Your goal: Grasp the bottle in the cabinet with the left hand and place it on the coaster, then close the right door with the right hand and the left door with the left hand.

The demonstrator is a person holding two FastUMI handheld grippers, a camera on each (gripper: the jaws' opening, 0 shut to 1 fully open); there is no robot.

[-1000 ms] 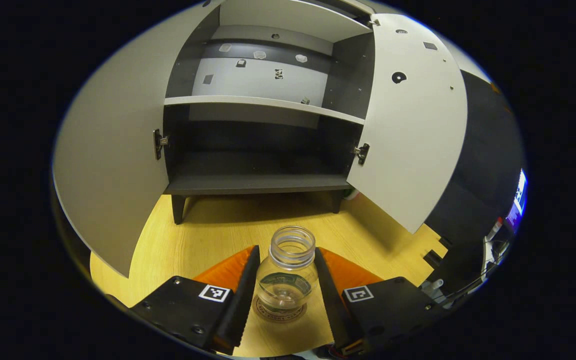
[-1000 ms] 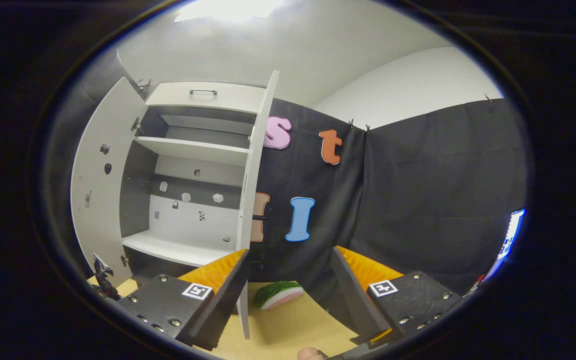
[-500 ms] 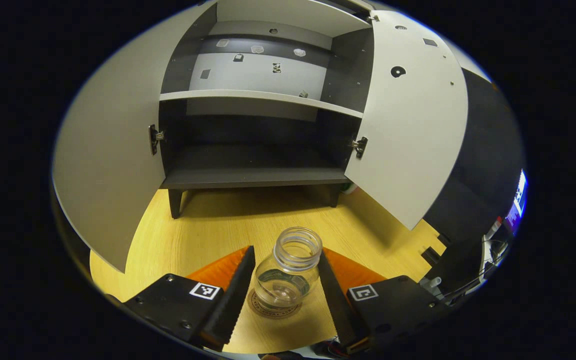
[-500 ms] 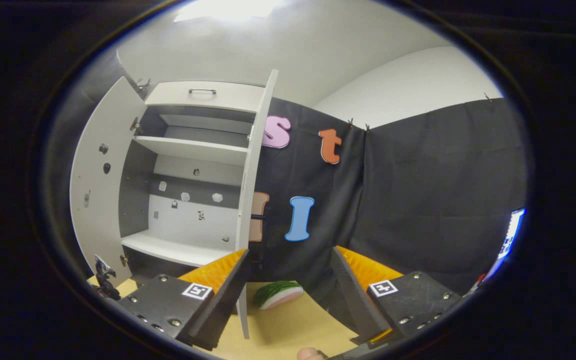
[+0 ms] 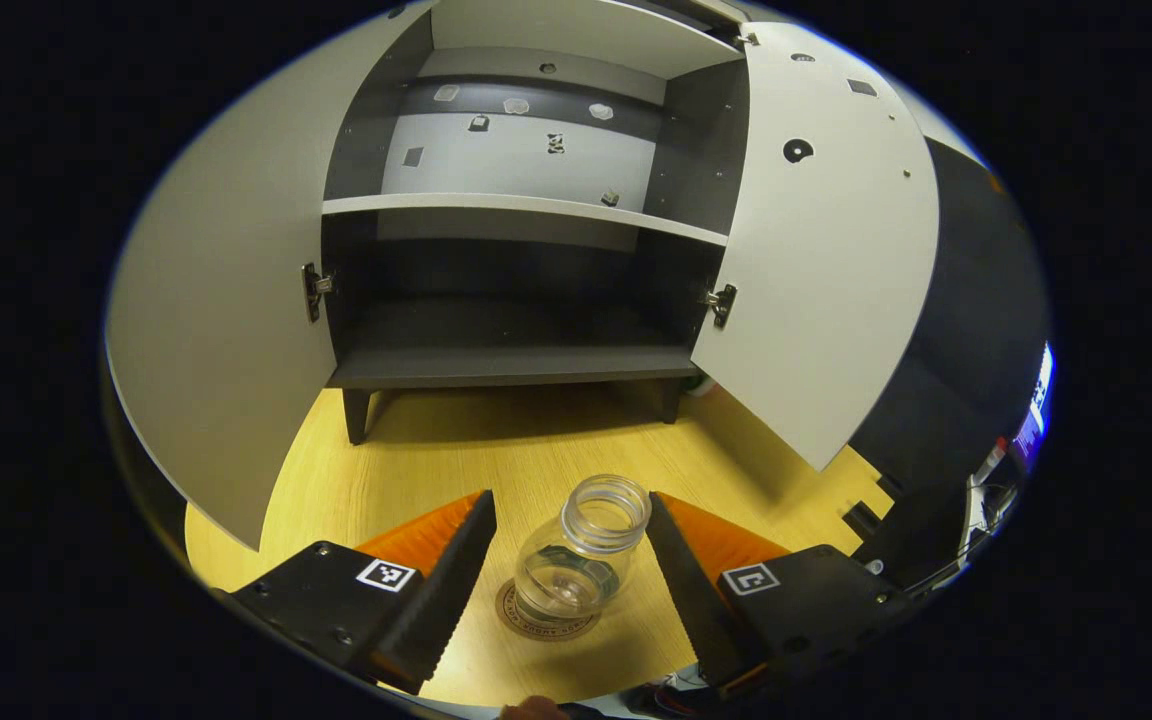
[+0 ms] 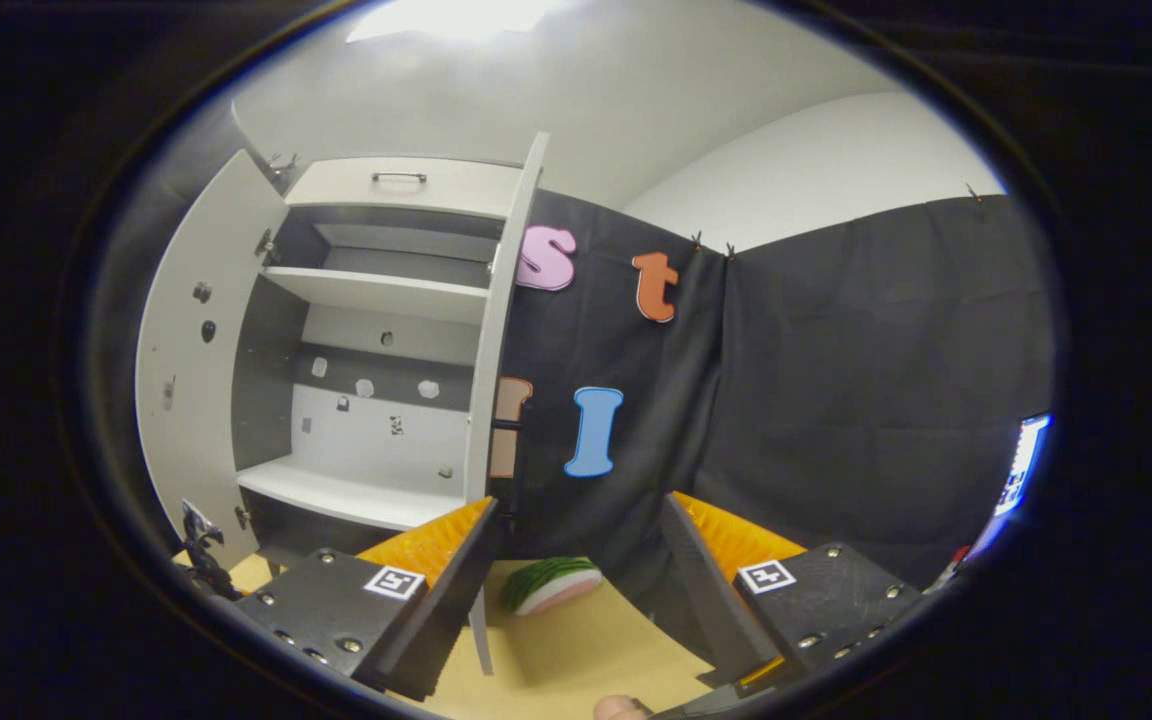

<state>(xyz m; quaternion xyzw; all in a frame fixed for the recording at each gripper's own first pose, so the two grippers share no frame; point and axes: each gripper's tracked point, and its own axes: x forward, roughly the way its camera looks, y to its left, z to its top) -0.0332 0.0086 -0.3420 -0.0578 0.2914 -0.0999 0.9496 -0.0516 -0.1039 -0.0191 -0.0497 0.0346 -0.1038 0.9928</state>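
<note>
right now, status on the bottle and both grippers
Left gripper jaws open, off the bottle. Bottle upright on coaster. Right gripper open, empty, short of right door. Both doors open.

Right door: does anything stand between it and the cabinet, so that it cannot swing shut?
Nothing visible does. The right door hangs open, the table under its swing is bare, and the bottle stands on the coaster, well forward of it.

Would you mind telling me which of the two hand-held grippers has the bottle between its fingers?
The left hand-held gripper: the bottle stands on the coaster between its open fingers. The right hand-held gripper holds nothing.
</note>
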